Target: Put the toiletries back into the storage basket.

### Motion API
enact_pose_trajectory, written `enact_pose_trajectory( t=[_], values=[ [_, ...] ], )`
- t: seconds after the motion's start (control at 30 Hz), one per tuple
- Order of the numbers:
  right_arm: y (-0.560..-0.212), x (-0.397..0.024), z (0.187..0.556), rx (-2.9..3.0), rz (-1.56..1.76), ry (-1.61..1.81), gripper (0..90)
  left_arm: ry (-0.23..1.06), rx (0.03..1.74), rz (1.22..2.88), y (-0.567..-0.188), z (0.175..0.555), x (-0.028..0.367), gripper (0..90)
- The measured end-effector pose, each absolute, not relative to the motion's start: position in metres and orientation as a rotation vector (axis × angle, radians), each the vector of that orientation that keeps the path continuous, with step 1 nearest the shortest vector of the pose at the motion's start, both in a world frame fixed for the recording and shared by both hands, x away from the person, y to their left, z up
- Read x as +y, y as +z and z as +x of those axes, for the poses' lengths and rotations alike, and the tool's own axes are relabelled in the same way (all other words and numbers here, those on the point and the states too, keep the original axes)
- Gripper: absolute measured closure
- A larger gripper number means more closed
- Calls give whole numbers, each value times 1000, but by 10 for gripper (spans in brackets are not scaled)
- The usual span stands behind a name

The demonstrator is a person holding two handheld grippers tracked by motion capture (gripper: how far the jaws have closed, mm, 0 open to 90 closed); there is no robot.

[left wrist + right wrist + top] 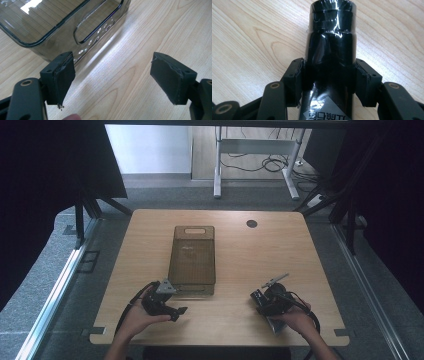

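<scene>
Right tongs (328, 75) clamp black bottle (329, 50), lying near-right on desk (240, 250). Left tongs (112, 77) gape empty beside smoky plastic bin (192, 257), desk centre. Step: bottle gripped. Next, likely: lift, carry left into bin.

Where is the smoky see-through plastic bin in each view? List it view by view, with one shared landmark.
High view: smoky see-through plastic bin at table centre, just beyond the left gripper.
Left gripper view: bin upper left, handle-slot end nearest the jaws.
Right gripper view: glossy black bottle between the jaws.
Shared landmark: light wooden tabletop.
</scene>
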State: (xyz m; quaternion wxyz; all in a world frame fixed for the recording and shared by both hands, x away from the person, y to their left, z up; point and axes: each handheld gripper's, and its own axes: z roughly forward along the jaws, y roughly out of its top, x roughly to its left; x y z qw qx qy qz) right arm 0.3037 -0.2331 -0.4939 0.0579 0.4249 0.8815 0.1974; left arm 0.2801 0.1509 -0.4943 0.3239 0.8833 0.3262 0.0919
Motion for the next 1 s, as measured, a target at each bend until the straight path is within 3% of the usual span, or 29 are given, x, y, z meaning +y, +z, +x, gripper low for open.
enact_pose_trajectory(
  t=[1.0],
  values=[
    [-448,-223,320,2658,1264,734,466,240,853,2323,-495,280,151,201]
  ],
)
